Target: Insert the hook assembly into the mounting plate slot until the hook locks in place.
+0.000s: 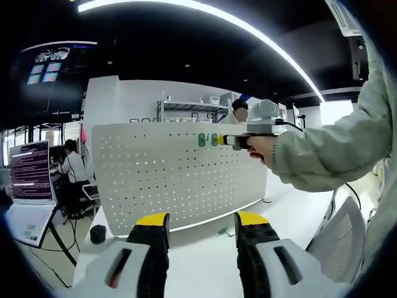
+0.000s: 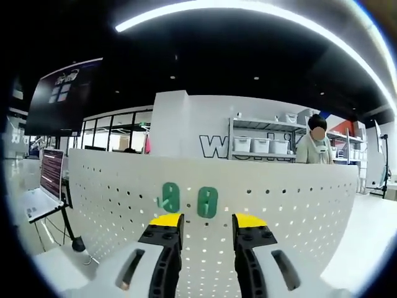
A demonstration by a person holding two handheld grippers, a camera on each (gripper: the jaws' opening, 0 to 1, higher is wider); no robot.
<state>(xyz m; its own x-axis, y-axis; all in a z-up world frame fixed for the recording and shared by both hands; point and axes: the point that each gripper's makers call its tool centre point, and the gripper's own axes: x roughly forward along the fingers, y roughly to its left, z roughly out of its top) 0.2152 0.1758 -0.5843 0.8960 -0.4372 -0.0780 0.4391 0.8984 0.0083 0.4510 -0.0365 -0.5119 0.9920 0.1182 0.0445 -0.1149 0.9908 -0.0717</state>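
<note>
A white perforated mounting plate stands upright on a white table. Two green hook pieces sit side by side near its top edge. In the right gripper view the plate is close, and the same hooks hang just above my right gripper, whose jaws stand open with nothing between them. In the left gripper view the right gripper, held by a hand, reaches in right beside the right-hand hook. My left gripper is open and empty, well back from the plate.
A laptop on a stand and a seated person are at the left. A black knob sits at the table's left corner, and a small greenish piece lies at the plate's foot. A mesh chair is at right; shelves with bins stand behind.
</note>
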